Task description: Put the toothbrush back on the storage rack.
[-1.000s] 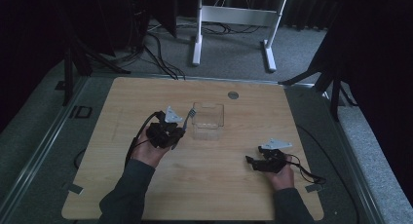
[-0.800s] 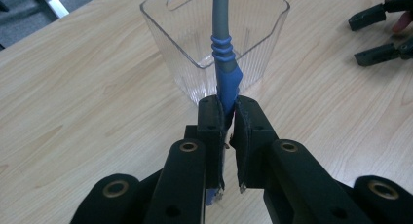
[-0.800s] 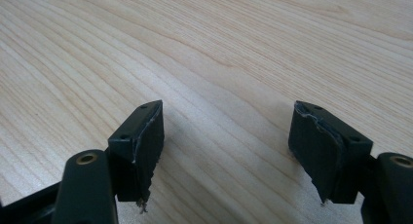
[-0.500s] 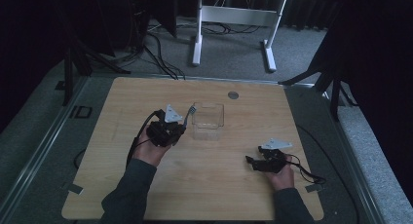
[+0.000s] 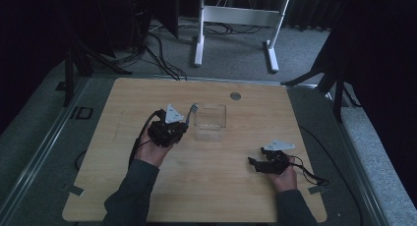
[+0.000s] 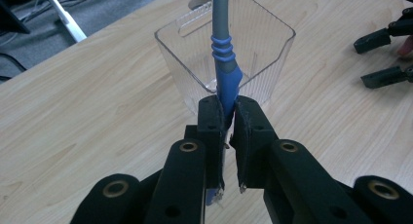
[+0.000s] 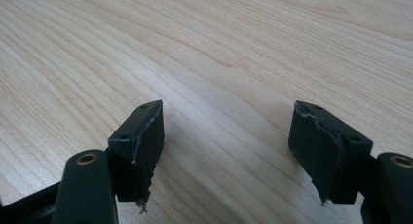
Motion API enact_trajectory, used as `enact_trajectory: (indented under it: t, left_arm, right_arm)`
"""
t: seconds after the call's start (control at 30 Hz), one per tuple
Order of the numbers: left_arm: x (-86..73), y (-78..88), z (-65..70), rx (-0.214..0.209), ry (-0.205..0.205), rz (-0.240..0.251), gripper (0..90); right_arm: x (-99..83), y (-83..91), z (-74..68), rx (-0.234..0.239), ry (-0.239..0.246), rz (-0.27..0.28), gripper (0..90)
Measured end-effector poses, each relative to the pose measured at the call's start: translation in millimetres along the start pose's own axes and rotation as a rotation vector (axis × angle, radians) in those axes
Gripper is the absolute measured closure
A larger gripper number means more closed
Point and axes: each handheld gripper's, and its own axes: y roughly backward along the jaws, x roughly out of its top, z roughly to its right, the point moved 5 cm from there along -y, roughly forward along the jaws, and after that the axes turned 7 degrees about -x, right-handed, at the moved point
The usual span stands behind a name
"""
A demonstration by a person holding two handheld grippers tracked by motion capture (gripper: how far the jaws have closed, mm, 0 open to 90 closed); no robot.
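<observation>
Near the middle of the wooden table, a little toward its far edge, stands a clear plastic container, square and open at the top, with ribbed walls and a handle slot in its far wall. Just to its left the left gripper has its jaws pressed together on the blue handle of a utensil; the handle runs up from between the pads, turns grey past three blue ridges, and leans over the near rim of the container. From above, the grey end of the utensil sits just beside the container's left far corner. Toward the near right corner of the table, the right gripper rests low over bare wood, well apart from the container, its jaws standing wide with nothing between them; the right gripper view shows its two black pads over plain wood grain. A small round grey insert lies close to the far edge, beyond the container. Between the two grippers runs a broad stretch of bare wood, and the left side and near edge of the table are likewise bare. Beyond the far edge, white table legs and loose cables lie on the grey floor.
</observation>
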Motion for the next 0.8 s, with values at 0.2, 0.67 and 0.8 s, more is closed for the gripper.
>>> enact_trajectory:
  t: [0.2, 0.67, 0.8]
  left_arm:
    - [1.6, -0.3, 0.4, 0.001, -0.009, 0.018, 82.2]
    - [5.2, -1.6, -0.9, 0.007, -0.017, 0.041, 82.2]
    - [7.7, -1.7, -0.5, 0.01, -0.021, 0.047, 82.2]
  right_arm:
    - [0.0, 0.0, 0.0, 0.0, -0.001, 0.0, 28.5]
    - [0.0, -0.1, -0.1, 0.0, -0.001, 0.001, 28.5]
    - [0.0, 0.0, -0.1, 0.0, -0.001, 0.001, 28.5]
